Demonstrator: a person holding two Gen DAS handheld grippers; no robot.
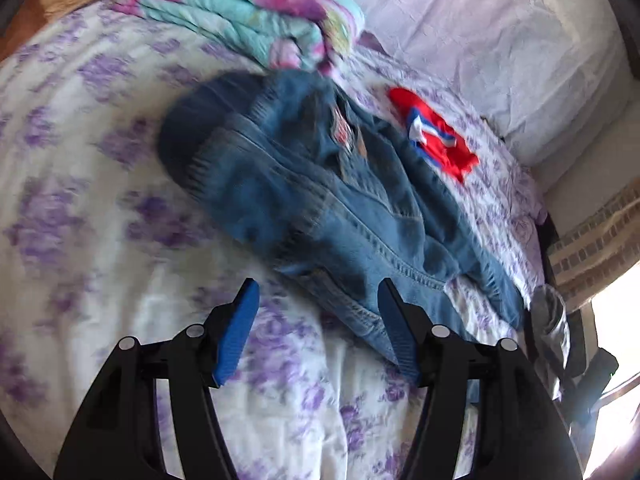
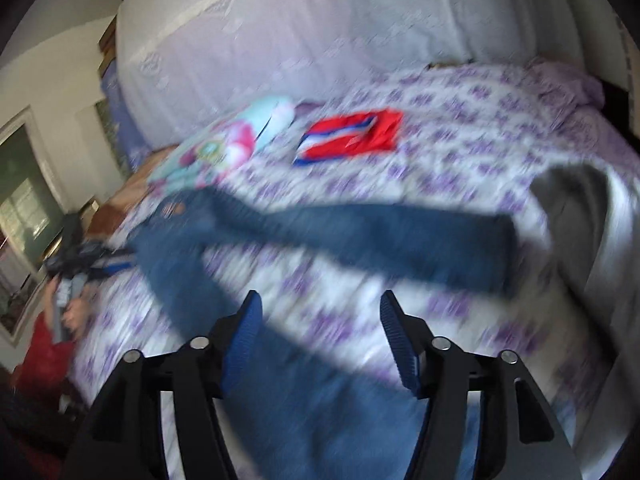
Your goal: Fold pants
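Blue jeans (image 1: 304, 184) lie on a bed with a purple-flowered cover (image 1: 80, 200). In the left wrist view the waistband end is near my left gripper (image 1: 316, 292), which is open and empty just above the denim's near edge. In the right wrist view the jeans (image 2: 320, 228) lie spread with the two legs apart; one leg runs down between the fingers of my right gripper (image 2: 320, 304), which is open and above it. This view is motion-blurred.
A folded red, white and blue garment (image 1: 436, 136) lies beyond the jeans, also in the right wrist view (image 2: 352, 136). A folded teal and pink blanket (image 1: 240, 8) is at the back. A pale headboard cushion (image 2: 320, 32) stands behind. A grey cloth (image 2: 576, 196) lies at right.
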